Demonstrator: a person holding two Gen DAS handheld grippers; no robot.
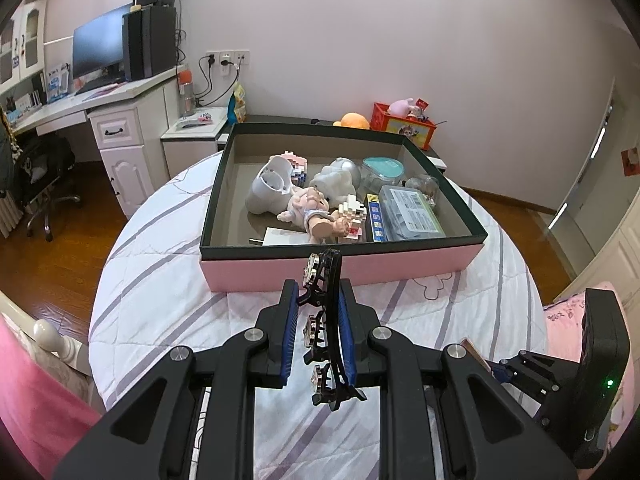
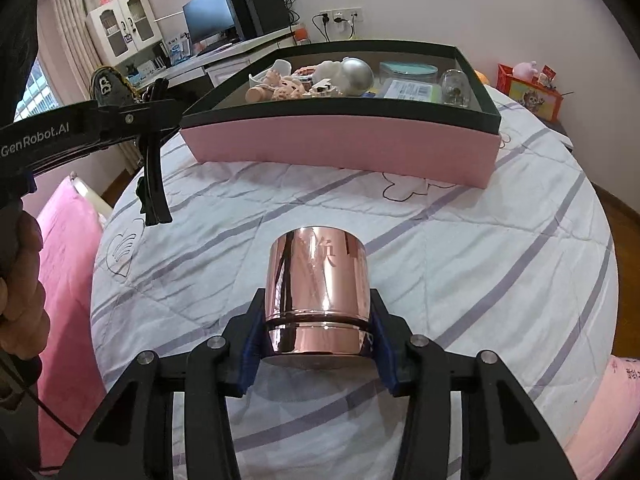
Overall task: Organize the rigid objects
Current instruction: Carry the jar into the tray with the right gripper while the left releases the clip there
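Jaws clamped: left gripper (image 1: pixel 319 322) on one black hair clip (image 1: pixel 325 320), right gripper (image 2: pixel 316 344) on one rose-gold cup (image 2: pixel 318 294), both just before one pink box (image 1: pixel 340 268) on striped bed quilt (image 2: pixel 460 248); white desk (image 1: pixel 100 100) beyond box, one monitor (image 1: pixel 98 46)

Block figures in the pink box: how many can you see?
2. One block figure lies at the back, behind the white holder. The other block figure lies near the front, beside the doll's foot. Others may be hidden.
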